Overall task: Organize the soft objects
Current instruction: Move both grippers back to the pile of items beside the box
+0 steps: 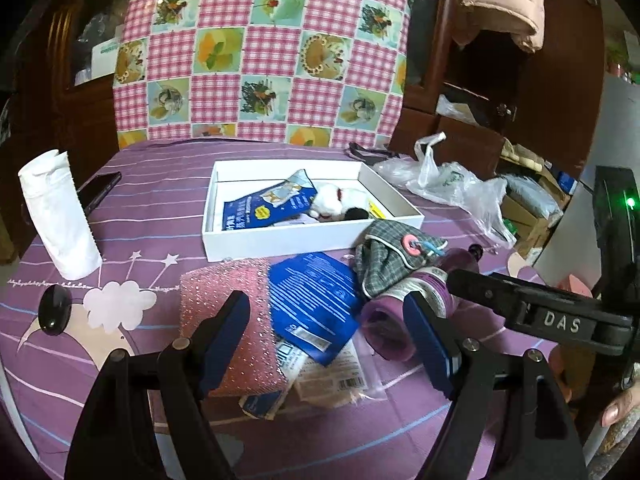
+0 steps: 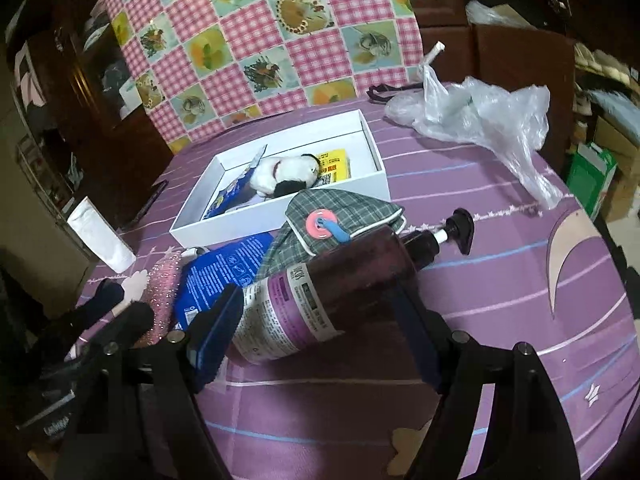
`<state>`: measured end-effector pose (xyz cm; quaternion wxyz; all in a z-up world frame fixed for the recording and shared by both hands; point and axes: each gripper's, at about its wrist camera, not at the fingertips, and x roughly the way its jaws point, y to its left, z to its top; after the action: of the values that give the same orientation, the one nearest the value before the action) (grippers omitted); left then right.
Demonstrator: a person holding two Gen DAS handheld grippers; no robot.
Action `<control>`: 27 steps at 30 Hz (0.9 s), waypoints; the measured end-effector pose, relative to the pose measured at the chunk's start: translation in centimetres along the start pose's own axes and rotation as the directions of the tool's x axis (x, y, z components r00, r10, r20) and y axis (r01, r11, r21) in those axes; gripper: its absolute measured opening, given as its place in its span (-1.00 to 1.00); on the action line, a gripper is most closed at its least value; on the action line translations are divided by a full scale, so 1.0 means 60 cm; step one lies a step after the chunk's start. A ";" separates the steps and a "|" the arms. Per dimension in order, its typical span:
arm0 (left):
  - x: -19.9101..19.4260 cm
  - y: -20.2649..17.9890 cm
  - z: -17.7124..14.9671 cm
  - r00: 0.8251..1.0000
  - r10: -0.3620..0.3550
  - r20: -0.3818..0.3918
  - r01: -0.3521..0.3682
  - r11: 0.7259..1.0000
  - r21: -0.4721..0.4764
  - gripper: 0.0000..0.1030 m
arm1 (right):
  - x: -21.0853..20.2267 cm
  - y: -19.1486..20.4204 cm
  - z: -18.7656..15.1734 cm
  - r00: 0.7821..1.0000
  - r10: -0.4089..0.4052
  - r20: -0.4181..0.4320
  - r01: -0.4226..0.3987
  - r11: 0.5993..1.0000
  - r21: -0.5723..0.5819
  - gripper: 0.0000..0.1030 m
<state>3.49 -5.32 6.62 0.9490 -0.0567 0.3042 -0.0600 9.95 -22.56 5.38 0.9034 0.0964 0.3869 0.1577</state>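
Observation:
A white box [image 1: 276,240] [image 2: 192,224] on the purple tablecloth holds a white plush toy [image 1: 336,200] [image 2: 286,172] and a blue packet [image 1: 264,204]. In front of it lie a pink sparkly cloth [image 1: 224,292] [image 2: 164,284], a blue packet [image 1: 312,304] [image 2: 220,272], a grey plaid pouch [image 1: 384,264] [image 2: 340,212] and a purple pump bottle [image 1: 416,304] [image 2: 332,292] on its side. My left gripper [image 1: 328,332] is open over the pink cloth and blue packet. My right gripper [image 2: 316,328] is open with its fingers on either side of the bottle.
A white tissue roll [image 1: 60,216] [image 2: 102,236] and a dark phone [image 1: 100,192] lie at the left. A clear plastic bag [image 1: 452,184] [image 2: 480,116] lies at the back right. A checked pink quilt [image 1: 264,48] stands behind the table.

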 end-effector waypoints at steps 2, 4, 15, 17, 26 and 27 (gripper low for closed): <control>-0.001 -0.003 0.000 1.000 0.004 0.002 -0.004 1.000 0.007 0.54 | 0.001 -0.001 -0.001 1.000 0.007 -0.007 -0.007 1.000 0.007 0.50; -0.001 -0.003 0.000 1.000 0.002 0.001 -0.002 1.000 0.004 0.54 | 0.001 -0.002 -0.001 1.000 0.007 -0.003 -0.007 1.000 0.013 0.50; -0.009 0.011 -0.015 0.999 0.046 0.002 -0.046 0.999 0.007 0.54 | 0.018 0.029 -0.017 0.996 0.021 -0.082 -0.026 0.998 -0.059 0.50; -0.010 0.023 -0.021 0.998 0.068 -0.008 -0.068 0.998 0.002 0.54 | 0.020 0.034 -0.020 0.996 0.023 -0.091 -0.030 0.996 -0.079 0.50; -0.017 0.073 -0.028 0.995 0.087 -0.043 -0.091 0.992 -0.086 0.54 | 0.027 0.041 -0.030 0.980 0.083 -0.180 -0.102 0.990 -0.098 0.28; -0.013 0.071 -0.030 0.993 0.096 -0.061 -0.101 0.992 -0.077 0.54 | 0.029 0.044 -0.033 0.978 0.085 -0.189 -0.105 0.989 -0.102 0.26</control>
<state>2.18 -1.12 4.99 0.9388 -0.0777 0.3357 -0.0024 9.08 -19.37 3.62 0.8592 0.0491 0.4541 0.2303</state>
